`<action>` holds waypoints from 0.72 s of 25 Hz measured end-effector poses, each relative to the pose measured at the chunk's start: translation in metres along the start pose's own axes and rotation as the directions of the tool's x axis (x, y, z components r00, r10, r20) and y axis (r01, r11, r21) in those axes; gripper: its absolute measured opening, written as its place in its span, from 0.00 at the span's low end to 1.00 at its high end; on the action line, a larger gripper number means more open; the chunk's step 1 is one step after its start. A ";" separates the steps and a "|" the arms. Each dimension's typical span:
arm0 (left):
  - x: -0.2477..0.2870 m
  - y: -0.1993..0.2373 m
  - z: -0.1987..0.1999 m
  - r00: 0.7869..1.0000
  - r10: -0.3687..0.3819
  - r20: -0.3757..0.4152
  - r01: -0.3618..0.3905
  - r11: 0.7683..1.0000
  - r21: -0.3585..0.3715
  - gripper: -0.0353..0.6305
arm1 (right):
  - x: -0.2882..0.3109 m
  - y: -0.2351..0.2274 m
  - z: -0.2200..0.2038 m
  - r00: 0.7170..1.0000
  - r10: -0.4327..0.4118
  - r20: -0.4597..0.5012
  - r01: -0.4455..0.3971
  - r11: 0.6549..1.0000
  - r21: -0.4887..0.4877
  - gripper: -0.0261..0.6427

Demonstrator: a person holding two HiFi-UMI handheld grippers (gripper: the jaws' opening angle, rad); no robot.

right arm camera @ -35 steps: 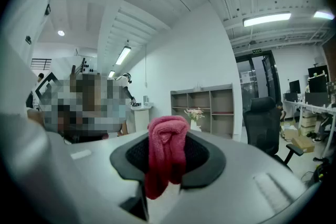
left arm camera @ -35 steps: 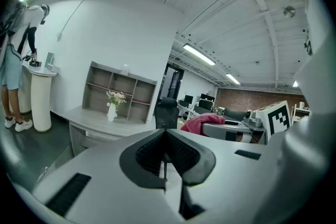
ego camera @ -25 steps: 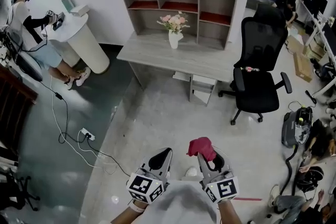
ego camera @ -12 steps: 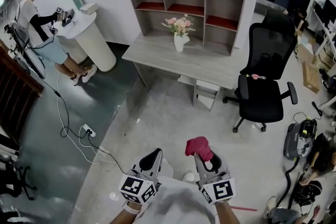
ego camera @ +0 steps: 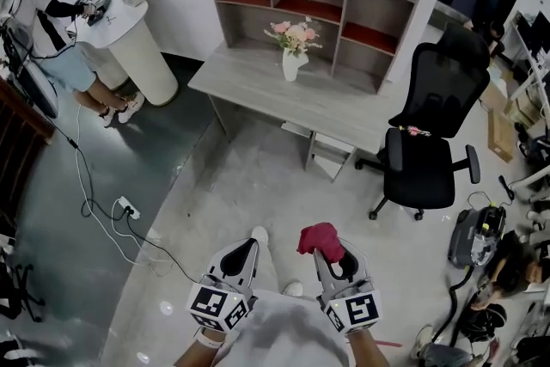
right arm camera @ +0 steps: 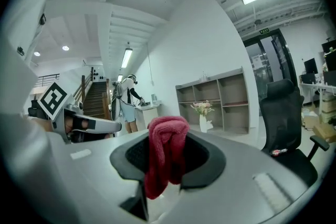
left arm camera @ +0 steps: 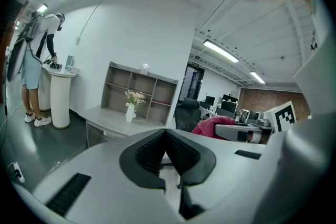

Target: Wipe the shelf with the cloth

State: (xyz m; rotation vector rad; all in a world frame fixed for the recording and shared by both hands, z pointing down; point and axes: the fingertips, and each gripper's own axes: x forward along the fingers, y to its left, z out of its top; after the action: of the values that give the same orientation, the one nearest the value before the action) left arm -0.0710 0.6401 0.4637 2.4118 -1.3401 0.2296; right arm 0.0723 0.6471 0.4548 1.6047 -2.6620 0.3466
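Closest in, both tongs are held low before the person's body, side by side and pointing forward, forearms tucked near the waist. The right tongs (ego camera: 332, 257) are clamped on a bunched red cloth (ego camera: 320, 238), which stands up out of the jaws and droops between them. The left tongs (ego camera: 241, 255) have their pads pressed together with nothing in them. The step in hand appears to be the approach: the cloth is secured and wiping has not begun. Bare floor (ego camera: 258, 185) lies between the person and the grey surface (ego camera: 258, 86), with an office chair (ego camera: 427, 152) to its right. At the back of that surface stands the shelf (ego camera: 311, 3), a vase of flowers (ego camera: 290, 56) in front of it. The next move likely calls for walking up, raising the right arm and laying the cloth on a shelf board, clear of the vase.
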 end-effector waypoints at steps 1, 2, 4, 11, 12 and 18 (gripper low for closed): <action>0.009 0.005 0.004 1.000 -0.008 -0.001 0.008 1.000 -0.002 0.06 | 0.010 -0.003 0.005 1.000 -0.003 0.000 0.003 1.000 -0.004 0.23; 0.020 0.010 0.009 1.000 -0.021 -0.003 0.021 1.000 -0.003 0.06 | 0.020 -0.006 0.010 1.000 -0.008 0.000 0.008 1.000 -0.009 0.23; 0.041 0.022 0.022 0.999 -0.047 0.001 0.047 0.999 -0.005 0.06 | 0.045 -0.012 0.018 1.000 -0.020 -0.004 0.020 1.000 -0.020 0.23; 0.085 0.093 0.084 0.995 -0.089 0.050 0.089 0.996 -0.003 0.06 | 0.140 -0.015 0.046 0.999 -0.044 -0.012 0.044 0.998 -0.050 0.23; 0.089 0.108 0.092 0.995 -0.085 0.057 0.085 0.996 -0.004 0.06 | 0.155 -0.013 0.051 0.999 -0.044 -0.011 0.043 0.998 -0.055 0.23; 0.107 0.195 0.135 0.994 -0.061 0.091 0.062 0.998 -0.007 0.06 | 0.244 0.004 0.077 0.998 -0.041 0.048 0.042 0.998 -0.036 0.23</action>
State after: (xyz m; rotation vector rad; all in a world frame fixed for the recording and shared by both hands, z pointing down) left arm -0.1836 0.4097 0.4208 2.4778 -1.2995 0.0975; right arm -0.0395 0.4209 0.4091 1.6754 -2.6476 0.2594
